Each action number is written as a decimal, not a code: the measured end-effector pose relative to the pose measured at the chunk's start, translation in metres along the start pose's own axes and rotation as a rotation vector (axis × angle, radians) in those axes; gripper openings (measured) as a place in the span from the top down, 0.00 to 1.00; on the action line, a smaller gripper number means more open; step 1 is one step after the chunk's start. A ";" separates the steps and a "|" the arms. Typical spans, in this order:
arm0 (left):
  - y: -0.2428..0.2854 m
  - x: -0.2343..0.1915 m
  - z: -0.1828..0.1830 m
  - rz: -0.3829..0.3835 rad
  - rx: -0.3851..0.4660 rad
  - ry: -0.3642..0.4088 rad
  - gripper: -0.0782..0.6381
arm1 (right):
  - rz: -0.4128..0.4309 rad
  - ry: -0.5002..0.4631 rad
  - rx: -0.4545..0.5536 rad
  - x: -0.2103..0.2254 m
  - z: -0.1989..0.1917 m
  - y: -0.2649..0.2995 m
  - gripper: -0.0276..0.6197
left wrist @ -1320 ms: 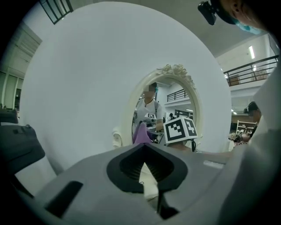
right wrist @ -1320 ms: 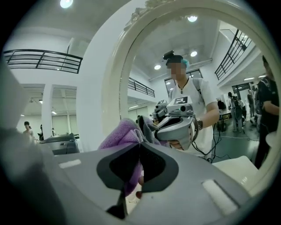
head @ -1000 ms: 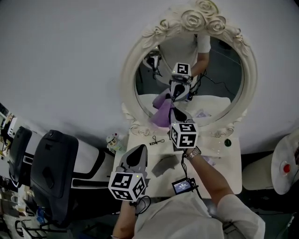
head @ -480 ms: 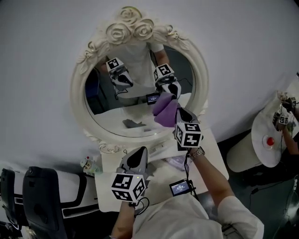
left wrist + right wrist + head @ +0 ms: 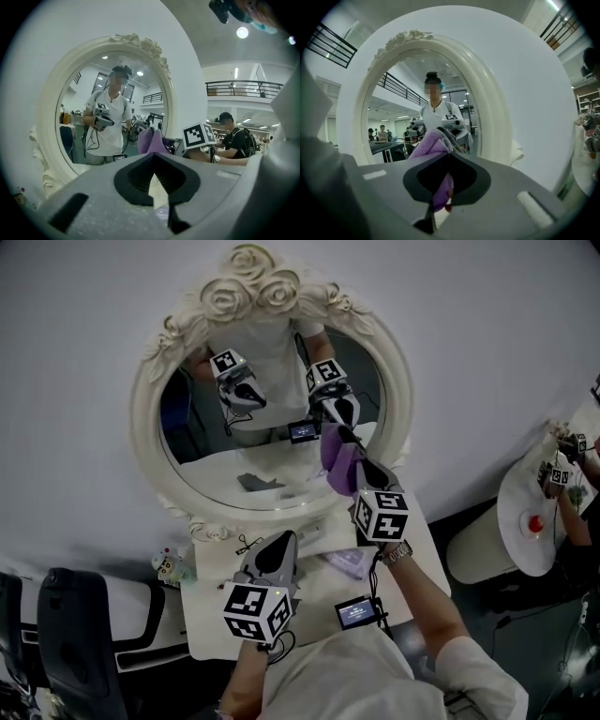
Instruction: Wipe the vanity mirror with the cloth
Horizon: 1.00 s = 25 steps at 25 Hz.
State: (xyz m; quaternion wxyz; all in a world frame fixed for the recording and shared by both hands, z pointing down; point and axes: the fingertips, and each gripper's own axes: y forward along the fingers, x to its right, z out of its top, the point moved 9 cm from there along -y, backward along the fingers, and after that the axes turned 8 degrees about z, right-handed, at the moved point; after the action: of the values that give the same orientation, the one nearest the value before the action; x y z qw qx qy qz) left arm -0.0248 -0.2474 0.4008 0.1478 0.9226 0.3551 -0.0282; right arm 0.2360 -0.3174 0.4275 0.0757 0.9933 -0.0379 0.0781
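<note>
While we've got the right gripper (image 5: 359, 468) up at the vanity mirror (image 5: 267, 427), its fingers are clamped tight on the cloth (image 5: 335, 457). It's a purple, fuzzy, towel-looking thing, bunched into a soft wad that sticks out past the fingertips. In the right gripper view, a bit of it also hangs down between the pads. In the head view it sits just right of the frame's centre, against the lower right part of the glass and close to the inner edge of the frame. It looks to be touching the glass, since it meets its own reflection there.

It's an oval mirror in a chunky cream frame with carved roses (image 5: 251, 282) on top, standing at the back of a white table (image 5: 214, 594).

Our left gripper (image 5: 279, 542) is low in the frame, just left of centre, over the table and well short of the glass. Its fingers are together with nothing in them. A small lit screen (image 5: 356, 612) hangs under the right wrist.
</note>
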 end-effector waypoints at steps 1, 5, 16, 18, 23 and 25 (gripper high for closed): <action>-0.005 -0.004 -0.001 0.018 0.002 -0.004 0.89 | 0.030 -0.006 -0.007 -0.012 -0.003 0.003 0.93; -0.028 -0.021 -0.006 0.097 0.015 -0.027 0.89 | 0.157 -0.023 -0.037 -0.064 -0.017 0.019 0.93; -0.115 -0.070 -0.028 0.392 0.051 -0.111 0.89 | 0.461 -0.036 -0.144 -0.208 -0.064 0.072 0.93; -0.127 -0.075 -0.032 0.437 0.047 -0.119 0.89 | 0.491 -0.031 -0.166 -0.224 -0.074 0.079 0.93; -0.148 -0.086 -0.041 0.522 0.028 -0.144 0.89 | 0.511 -0.029 -0.214 -0.244 -0.095 0.095 0.93; -0.153 -0.090 -0.044 0.536 0.019 -0.148 0.89 | 0.495 -0.019 -0.223 -0.244 -0.102 0.099 0.93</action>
State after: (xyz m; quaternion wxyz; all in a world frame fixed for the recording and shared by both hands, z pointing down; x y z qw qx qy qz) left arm -0.1959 -0.1853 0.4188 0.1668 0.9804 0.0864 -0.0589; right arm -0.0280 -0.3839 0.5017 0.1629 0.9400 -0.2889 0.0803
